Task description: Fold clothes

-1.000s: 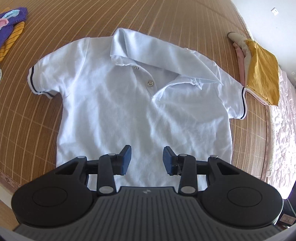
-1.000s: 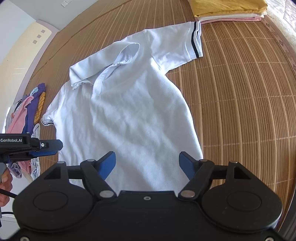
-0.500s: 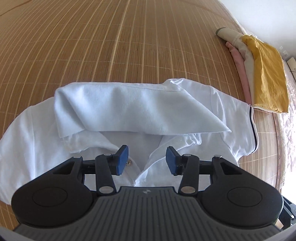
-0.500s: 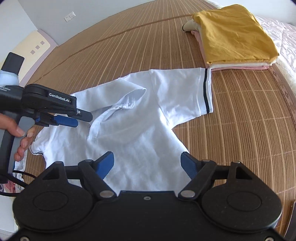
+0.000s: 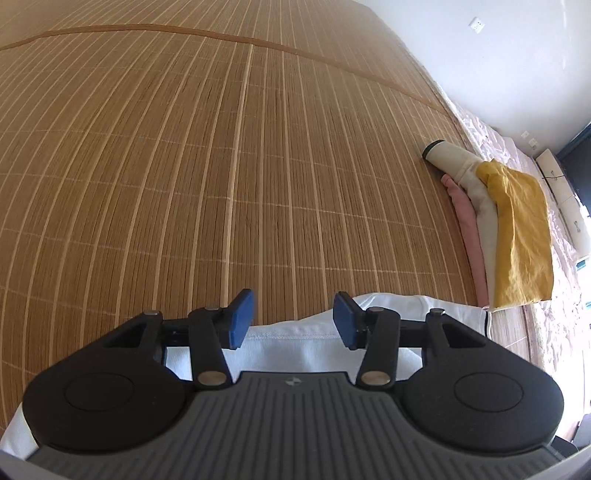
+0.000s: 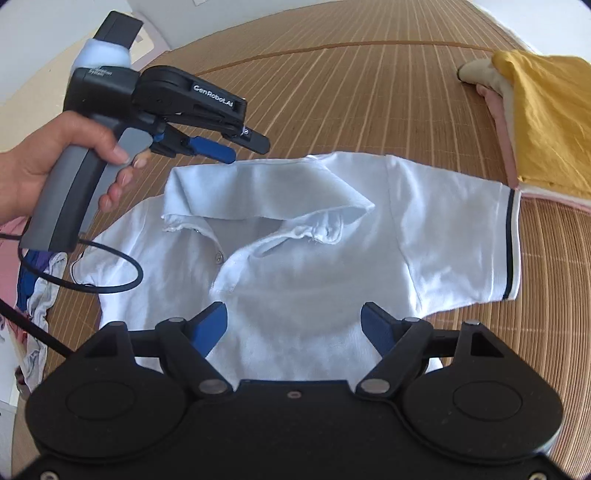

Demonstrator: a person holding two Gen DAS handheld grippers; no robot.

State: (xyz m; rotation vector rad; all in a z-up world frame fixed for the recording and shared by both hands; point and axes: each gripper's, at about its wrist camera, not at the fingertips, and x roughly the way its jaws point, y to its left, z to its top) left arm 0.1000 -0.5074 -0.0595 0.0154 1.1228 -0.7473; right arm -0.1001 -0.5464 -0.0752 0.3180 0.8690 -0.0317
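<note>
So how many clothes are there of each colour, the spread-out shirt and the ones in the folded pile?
White: 1, the polo shirt spread on the mat
Yellow: 1, the top garment of the folded pile
Cream: 1, the garment under the yellow one
Pink: 1, the bottom garment of the pile
Total: 4. The crumpled heap at the edge is too jumbled to count.

Woven bamboo mat (image 5: 229,155) fills the ground ahead of the fingers, w/ a darker seam across it. White wall (image 5: 480,55) beyond, w/ a socket plate (image 5: 477,24). Bright daylight, right of the fingertips.
</note>
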